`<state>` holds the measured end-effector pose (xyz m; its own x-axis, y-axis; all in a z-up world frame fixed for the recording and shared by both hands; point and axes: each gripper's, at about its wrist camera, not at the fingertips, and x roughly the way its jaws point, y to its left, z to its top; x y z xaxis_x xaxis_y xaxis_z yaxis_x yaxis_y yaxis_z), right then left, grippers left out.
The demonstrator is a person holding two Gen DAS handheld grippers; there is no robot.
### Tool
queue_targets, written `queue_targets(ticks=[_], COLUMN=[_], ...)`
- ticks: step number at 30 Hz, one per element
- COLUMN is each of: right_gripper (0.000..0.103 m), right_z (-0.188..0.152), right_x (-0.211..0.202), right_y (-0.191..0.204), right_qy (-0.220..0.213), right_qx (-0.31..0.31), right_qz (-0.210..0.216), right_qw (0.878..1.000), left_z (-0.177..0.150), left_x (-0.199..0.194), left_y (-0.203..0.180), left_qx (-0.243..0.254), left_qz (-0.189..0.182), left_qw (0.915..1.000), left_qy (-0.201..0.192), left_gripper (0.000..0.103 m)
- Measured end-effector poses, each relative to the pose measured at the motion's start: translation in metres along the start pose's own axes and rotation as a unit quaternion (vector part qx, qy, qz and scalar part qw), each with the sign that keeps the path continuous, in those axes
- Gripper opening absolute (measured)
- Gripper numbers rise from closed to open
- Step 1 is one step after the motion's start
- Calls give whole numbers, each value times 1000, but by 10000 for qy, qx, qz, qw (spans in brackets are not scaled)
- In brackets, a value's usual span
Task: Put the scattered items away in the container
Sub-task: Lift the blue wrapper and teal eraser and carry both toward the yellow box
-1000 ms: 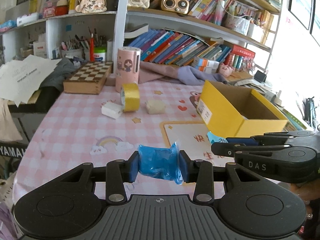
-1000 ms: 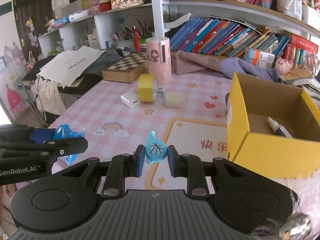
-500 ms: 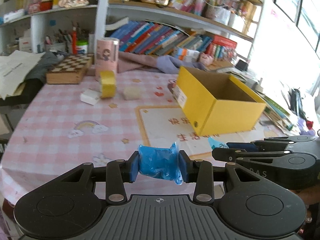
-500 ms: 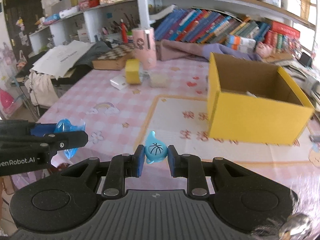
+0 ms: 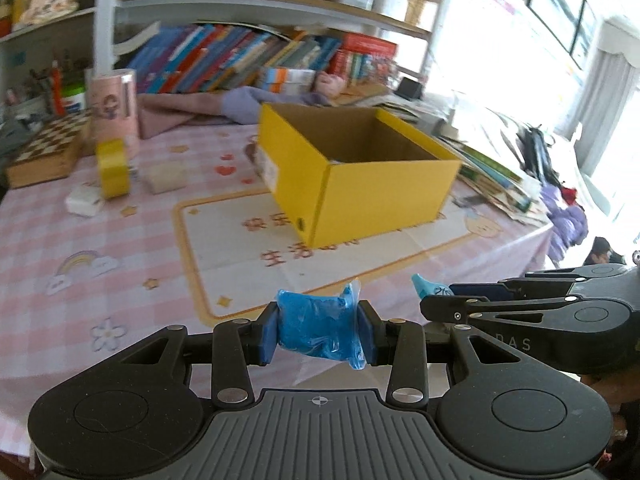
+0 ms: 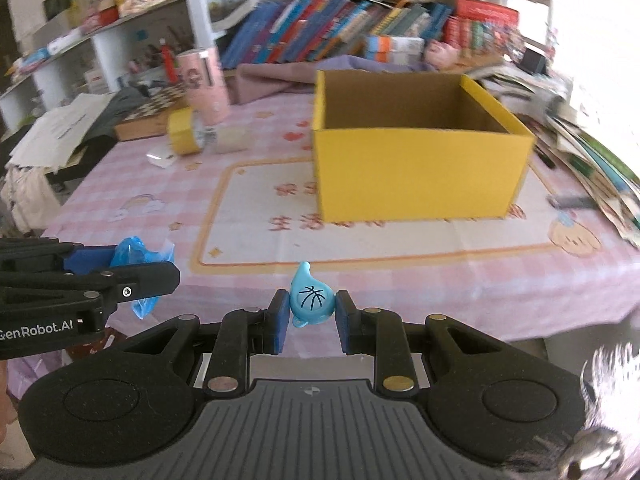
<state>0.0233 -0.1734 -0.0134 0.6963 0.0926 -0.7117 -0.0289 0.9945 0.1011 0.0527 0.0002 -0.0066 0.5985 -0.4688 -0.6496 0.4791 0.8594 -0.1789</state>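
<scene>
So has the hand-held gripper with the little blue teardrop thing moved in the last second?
Yes. The right hand-held gripper has swung rightward: the yellow box, earlier at the right edge, now sits ahead of it.

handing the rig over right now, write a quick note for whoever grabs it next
Left gripper: shut on a blue plastic packet, held in the air short of the yellow box.
Right gripper: shut on a small blue teardrop charm, also short of the box.
Box stands open on the pink checked tablecloth; what is inside cannot be seen from here.
Done: both items picked up.
Left: drop both into the box, then probably fetch the yellow tape roll, the pale block and the white block, all lying left of the box.
</scene>
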Motion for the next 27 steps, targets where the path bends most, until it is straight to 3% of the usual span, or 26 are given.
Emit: queue_targets(ticks=[9,27], right_gripper=[23,23], right_z=[-5,20], right_x=[-9,-2], right_y=[-25,-49], right_qy=[4,-120], right_qx=[292,285], right_qz=[-312,-548], right_qw=[9991,9980], left_z=[7,39], left_x=[18,40], left_y=[-19,-35], left_qx=[256,552], left_qz=[-295,-418], left_qw=[9992,9975], left_qy=[113,-130], left_gripper=[38,38])
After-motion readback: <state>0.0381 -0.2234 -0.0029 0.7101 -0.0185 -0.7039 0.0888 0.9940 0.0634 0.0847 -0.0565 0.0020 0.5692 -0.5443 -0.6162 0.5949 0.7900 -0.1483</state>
